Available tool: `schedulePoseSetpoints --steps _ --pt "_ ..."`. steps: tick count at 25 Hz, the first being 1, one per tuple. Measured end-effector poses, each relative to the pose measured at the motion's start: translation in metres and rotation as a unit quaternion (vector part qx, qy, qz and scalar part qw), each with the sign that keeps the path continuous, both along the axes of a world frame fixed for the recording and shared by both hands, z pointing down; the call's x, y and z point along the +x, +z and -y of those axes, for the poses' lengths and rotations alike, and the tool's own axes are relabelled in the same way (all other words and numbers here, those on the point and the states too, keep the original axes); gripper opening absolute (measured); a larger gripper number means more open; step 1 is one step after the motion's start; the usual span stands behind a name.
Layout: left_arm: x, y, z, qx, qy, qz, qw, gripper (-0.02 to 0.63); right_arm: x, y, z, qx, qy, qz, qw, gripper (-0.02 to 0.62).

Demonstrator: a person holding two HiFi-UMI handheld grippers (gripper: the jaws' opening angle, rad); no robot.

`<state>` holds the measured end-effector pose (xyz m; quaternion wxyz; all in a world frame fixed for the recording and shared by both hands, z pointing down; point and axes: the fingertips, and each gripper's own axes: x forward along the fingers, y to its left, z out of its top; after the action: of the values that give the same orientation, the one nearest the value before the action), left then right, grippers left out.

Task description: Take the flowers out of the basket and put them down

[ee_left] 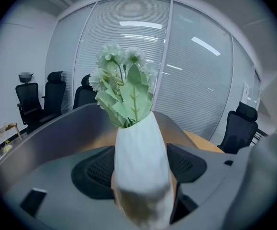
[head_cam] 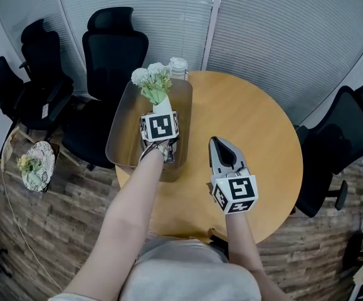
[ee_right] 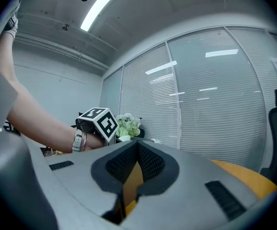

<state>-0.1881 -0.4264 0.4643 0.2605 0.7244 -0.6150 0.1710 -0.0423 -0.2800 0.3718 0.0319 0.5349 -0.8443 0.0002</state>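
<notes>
Lift-out prob. underway: flowers [head_cam: 152, 80] in vase [head_cam: 162, 107] were pinched by L gripper [ee_left: 140, 169] above basket [head_cam: 120, 140]; R gripper [head_cam: 222, 152] was closed, empty. Set-down beside basket needed next.

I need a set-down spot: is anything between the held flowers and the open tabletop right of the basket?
Only the basket's right wall lies between the flowers and the table. The right gripper hovers over its near part.

A round wooden desk [head_cam: 250, 137] carries a grey basket [head_cam: 120, 127] on its far left part, the basket's left side reaching past the desk's edge. A white container [head_cam: 178, 68] stands just behind the basket.
</notes>
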Motion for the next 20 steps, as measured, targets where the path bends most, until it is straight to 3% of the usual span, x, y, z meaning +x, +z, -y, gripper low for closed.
schedulePoseSetpoints --steps 13,20 --pt "-0.002 -0.042 -0.009 0.065 0.027 0.016 0.9974 0.344 0.002 -0.018 -0.011 0.02 0.005 -0.008 1.0 0.023" --pt "0.0 -0.057 -0.017 0.107 0.047 0.046 0.9921 0.344 0.004 -0.02 -0.017 0.023 0.006 -0.013 1.0 0.023"
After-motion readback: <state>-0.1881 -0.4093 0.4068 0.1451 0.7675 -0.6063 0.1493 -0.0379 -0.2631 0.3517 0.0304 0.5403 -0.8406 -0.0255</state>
